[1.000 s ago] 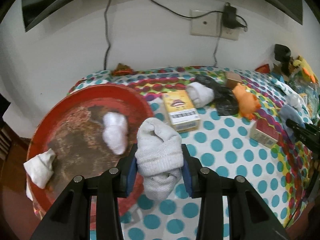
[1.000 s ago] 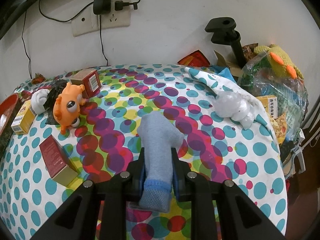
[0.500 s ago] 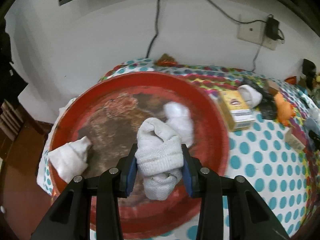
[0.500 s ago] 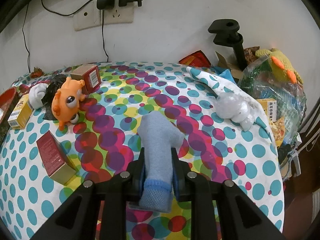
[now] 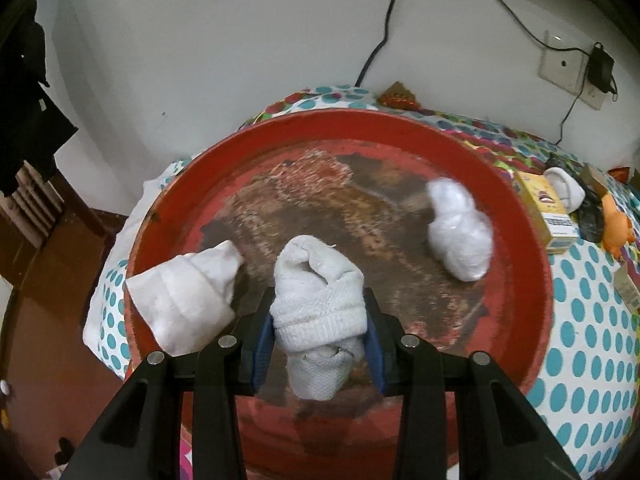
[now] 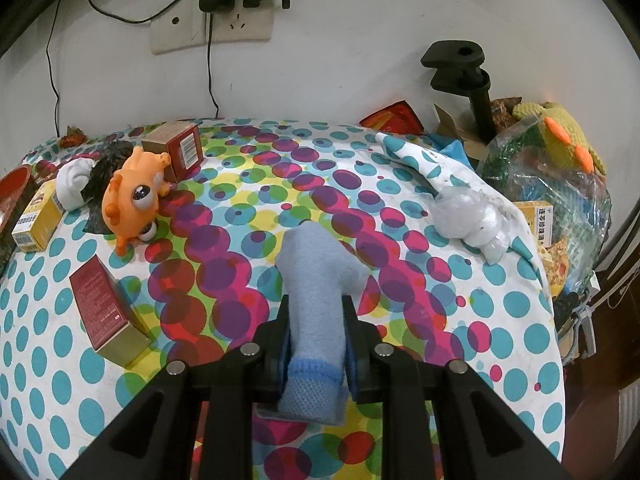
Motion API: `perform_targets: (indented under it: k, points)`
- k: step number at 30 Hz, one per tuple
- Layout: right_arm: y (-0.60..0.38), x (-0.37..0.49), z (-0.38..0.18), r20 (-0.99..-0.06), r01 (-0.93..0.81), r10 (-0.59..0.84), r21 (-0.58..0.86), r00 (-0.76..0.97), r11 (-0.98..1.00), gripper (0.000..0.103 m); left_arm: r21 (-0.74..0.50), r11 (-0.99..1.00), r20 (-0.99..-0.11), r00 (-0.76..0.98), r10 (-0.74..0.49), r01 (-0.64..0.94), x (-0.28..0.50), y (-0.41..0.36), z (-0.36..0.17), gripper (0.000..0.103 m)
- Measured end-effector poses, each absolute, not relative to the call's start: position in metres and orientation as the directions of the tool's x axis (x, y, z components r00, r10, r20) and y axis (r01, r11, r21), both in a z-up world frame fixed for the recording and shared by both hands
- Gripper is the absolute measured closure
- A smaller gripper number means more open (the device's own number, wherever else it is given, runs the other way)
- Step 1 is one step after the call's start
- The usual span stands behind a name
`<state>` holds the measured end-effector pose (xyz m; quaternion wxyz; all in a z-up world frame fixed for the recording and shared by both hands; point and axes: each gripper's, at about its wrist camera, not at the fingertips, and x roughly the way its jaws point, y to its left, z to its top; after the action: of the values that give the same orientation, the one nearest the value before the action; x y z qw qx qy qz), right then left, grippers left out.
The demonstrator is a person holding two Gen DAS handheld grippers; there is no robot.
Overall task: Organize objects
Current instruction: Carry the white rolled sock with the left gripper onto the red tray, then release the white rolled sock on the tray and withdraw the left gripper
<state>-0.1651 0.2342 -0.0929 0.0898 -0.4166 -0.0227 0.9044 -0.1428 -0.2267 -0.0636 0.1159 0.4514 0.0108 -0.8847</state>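
My left gripper (image 5: 319,322) is shut on a white rolled sock (image 5: 316,296) and holds it over the middle of a round red tray (image 5: 400,124). Two more white socks lie in the tray, one at the left rim (image 5: 188,296) and one at the right (image 5: 460,232). My right gripper (image 6: 316,338) is shut on a light blue sock (image 6: 316,280) and holds it above the dotted tablecloth (image 6: 256,216).
On the cloth stand an orange toy fish (image 6: 128,200), a red-and-gold box (image 6: 108,320), a brown box (image 6: 176,148), a yellow box (image 6: 38,216) and a white sock on a black bag (image 6: 74,184). A plastic-wrapped bundle (image 6: 468,216) and cluttered bags (image 6: 552,176) lie at the right.
My left gripper has carried the white sock leftward, from over the cloth to over the middle of the red tray. My right gripper has barely moved with the blue sock.
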Motion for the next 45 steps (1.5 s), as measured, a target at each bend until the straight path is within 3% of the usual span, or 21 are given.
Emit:
perform_targets:
  k: [22, 30, 45]
  points:
    - [0.235, -0.165, -0.093, -0.747, -0.145, 0.185, -0.120, -0.639, -0.982, 0.082, 0.096, -0.964, -0.825, -0.523, -0.216, 0.246, -0.144, -0.255, -0.086, 0.063]
    - [0.234, -0.164, -0.093, -0.745, -0.146, 0.187, -0.120, -0.640, -0.982, 0.082, 0.135, -0.969, -0.805, -0.548, -0.229, 0.207, -0.140, -0.246, -0.080, 0.030]
    - [0.230, -0.165, -0.093, -0.744, -0.143, 0.202, -0.144, -0.637, -0.979, 0.082, 0.091, -0.967, -0.766, -0.604, -0.221, 0.238, -0.116, -0.259, -0.044, 0.012]
